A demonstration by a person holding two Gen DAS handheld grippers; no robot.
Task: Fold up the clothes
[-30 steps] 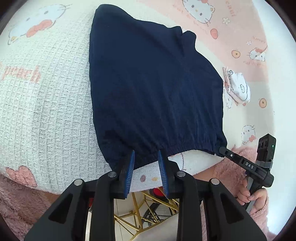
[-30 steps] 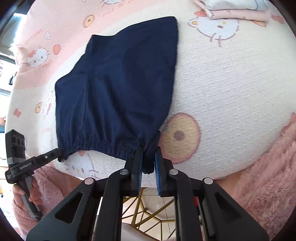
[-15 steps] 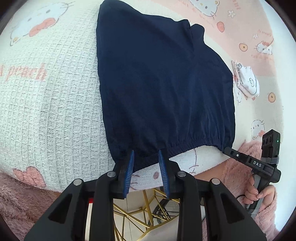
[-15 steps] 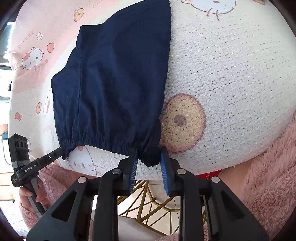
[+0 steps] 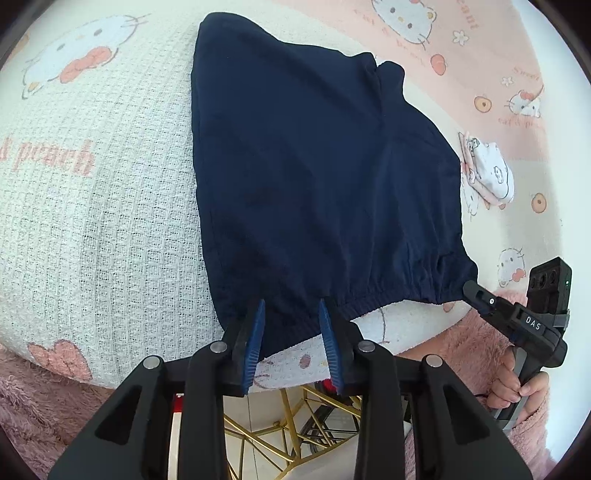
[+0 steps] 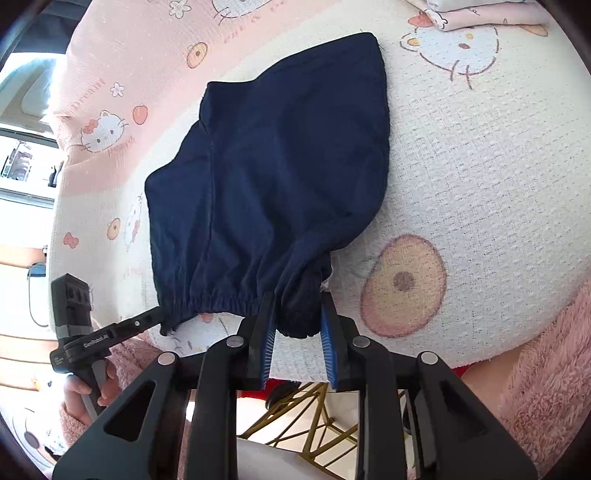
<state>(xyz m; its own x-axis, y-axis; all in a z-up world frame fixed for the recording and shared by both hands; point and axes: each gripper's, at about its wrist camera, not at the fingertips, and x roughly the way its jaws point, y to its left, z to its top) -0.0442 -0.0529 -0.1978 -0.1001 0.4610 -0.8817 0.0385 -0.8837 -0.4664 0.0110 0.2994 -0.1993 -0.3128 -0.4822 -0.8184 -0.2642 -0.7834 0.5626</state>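
Observation:
Navy blue shorts lie flat on a white and pink cartoon-cat blanket, elastic waistband toward me at the near edge. My left gripper is open, its blue-padded jaws on either side of the waistband's left corner. My right gripper is open around the bunched right corner of the waistband. The shorts also show in the right wrist view. Each gripper shows in the other's view, at the opposite corner: the right one, the left one.
A small folded white printed garment lies right of the shorts. Folded pink and white clothes sit at the far back. The blanket's near edge drops off to gold metal legs below. Pink fleece sleeves flank both sides.
My right gripper has opened; it was pinched on the waistband corner a second ago, and that corner now sits bunched between its jaws. The left gripper stayed open at its corner.

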